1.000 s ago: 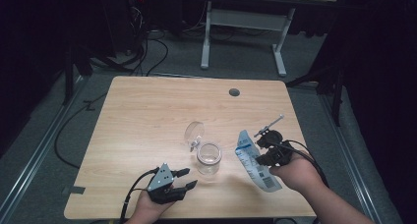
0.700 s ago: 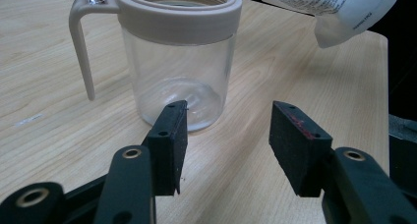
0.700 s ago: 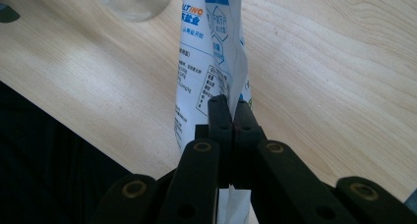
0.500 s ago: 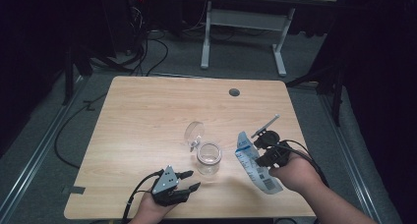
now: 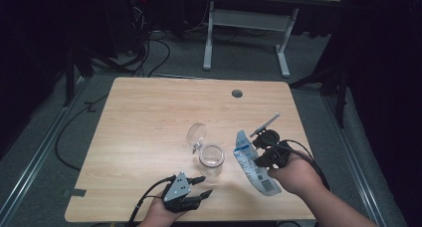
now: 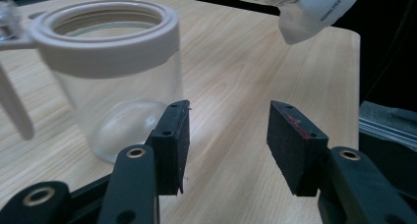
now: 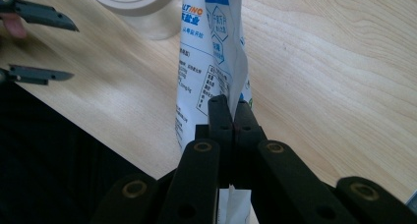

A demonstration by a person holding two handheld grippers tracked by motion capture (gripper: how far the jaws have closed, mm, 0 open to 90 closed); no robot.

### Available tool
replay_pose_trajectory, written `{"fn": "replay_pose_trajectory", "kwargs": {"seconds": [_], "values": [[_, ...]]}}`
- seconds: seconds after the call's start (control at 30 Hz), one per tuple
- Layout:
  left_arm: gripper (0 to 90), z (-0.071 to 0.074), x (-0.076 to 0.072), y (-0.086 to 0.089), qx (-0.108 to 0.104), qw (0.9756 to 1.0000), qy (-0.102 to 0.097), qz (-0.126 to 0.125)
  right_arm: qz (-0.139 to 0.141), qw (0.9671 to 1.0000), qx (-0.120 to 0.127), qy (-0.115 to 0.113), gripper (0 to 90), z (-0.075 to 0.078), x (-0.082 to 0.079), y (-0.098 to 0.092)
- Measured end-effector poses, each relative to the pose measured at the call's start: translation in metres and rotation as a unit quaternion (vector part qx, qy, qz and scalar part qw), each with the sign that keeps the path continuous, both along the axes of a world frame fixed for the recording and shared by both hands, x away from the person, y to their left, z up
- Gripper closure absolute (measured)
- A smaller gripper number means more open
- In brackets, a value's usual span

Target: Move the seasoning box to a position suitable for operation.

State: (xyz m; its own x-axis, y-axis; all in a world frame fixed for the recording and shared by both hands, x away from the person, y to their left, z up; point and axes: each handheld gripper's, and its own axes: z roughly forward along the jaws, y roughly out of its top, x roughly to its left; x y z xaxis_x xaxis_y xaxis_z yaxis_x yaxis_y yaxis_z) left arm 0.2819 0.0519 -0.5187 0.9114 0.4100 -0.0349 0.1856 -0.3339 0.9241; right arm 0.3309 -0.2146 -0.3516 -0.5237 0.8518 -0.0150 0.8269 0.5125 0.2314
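A clear glass jar (image 5: 211, 160) stands on the wooden table (image 5: 149, 117), its hinged lid (image 5: 196, 135) swung open to the far left. My left gripper (image 5: 203, 185) lies low near the front edge, just short of the jar, and is open. In the left gripper view its pads (image 6: 173, 135) stand apart with nothing between them, and the jar (image 6: 113, 76) is close ahead on the left. My right gripper (image 5: 257, 153) is shut on a white and blue printed pouch (image 5: 253, 168), held right of the jar. The right gripper (image 7: 230, 111) pinches the pouch (image 7: 211, 52) at its edge.
A round cable hole (image 5: 237, 93) sits near the table's far edge. A thin rod (image 5: 266, 123) sticks out beyond the right gripper. Another table's frame (image 5: 249, 23) and cables (image 5: 149, 48) lie on the floor beyond. The left half of the table is bare wood.
My left gripper has slid a little to the right along the front edge, closer to the jar. The right gripper and the pouch have stayed in place.
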Motion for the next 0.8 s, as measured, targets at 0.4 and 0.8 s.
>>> {"fn": "replay_pose_trajectory", "kwargs": {"seconds": [0.4, 0.8], "values": [[47.9, 0.001, -0.004, -0.025, -0.004, 0.9994, -0.007, -0.033, 0.013, 0.9999, 0.005, 0.003, 90.0, 0.004, -0.002, 0.019], [46.2, 0.005, -0.009, -0.045, -0.012, 0.9985, -0.011, -0.053, 0.017, 0.9998, 0.009, 0.003, 90.0, 0.008, -0.002, 0.033]]}}
